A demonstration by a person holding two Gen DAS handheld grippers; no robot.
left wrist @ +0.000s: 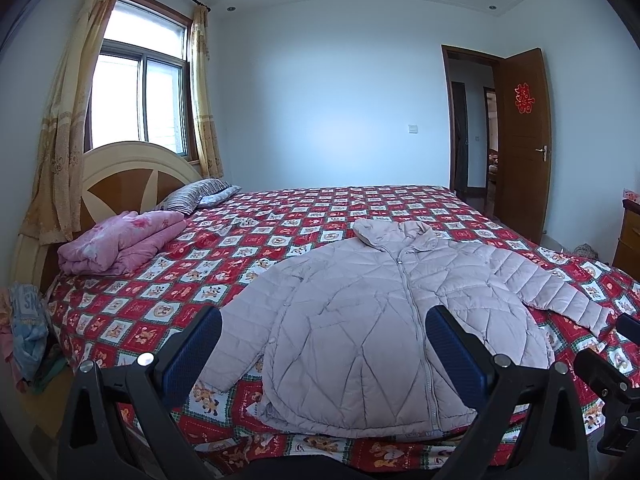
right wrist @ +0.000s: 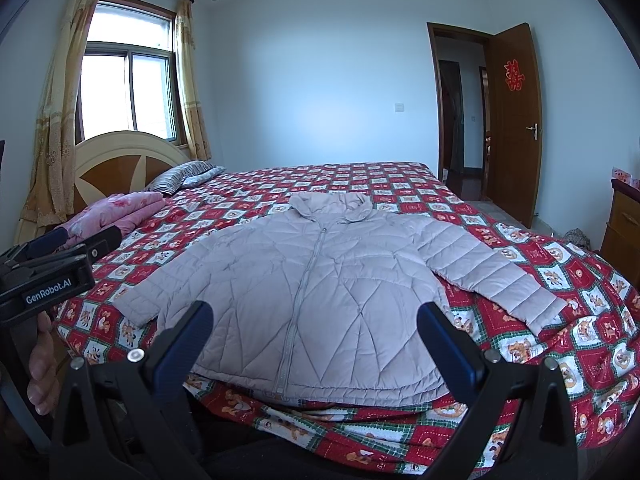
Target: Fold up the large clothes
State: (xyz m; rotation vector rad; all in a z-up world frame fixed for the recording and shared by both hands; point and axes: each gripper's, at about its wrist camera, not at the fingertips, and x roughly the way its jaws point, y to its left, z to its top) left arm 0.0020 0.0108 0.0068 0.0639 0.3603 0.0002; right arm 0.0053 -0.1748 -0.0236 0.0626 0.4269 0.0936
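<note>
Jacket [left wrist: 360, 312]: flat on the bed [left wrist: 168, 280], zipped, front up, sleeves spread to both sides.
Left tongs [left wrist: 323, 344]: released, fingers wide, above the near hem, apart from the jacket.
Right tongs [right wrist: 315, 342]: released, wide, hovering over the hem.

The bed [left wrist: 360, 208] carries a spread jacket [left wrist: 380, 320], pink quilt [left wrist: 120, 240], pillows [left wrist: 192, 196]

A jacket [right wrist: 316, 292] lies flat on the bed [right wrist: 560, 344], near the front edge, with a sleeve out to each side. A folded blanket [left wrist: 120, 242] sits on the bed to the left, and pillows [left wrist: 196, 196] lie behind it by the headboard [left wrist: 132, 168]. A window [left wrist: 140, 96] is behind the headboard. A door [left wrist: 520, 140] stands open at the far right.
</note>
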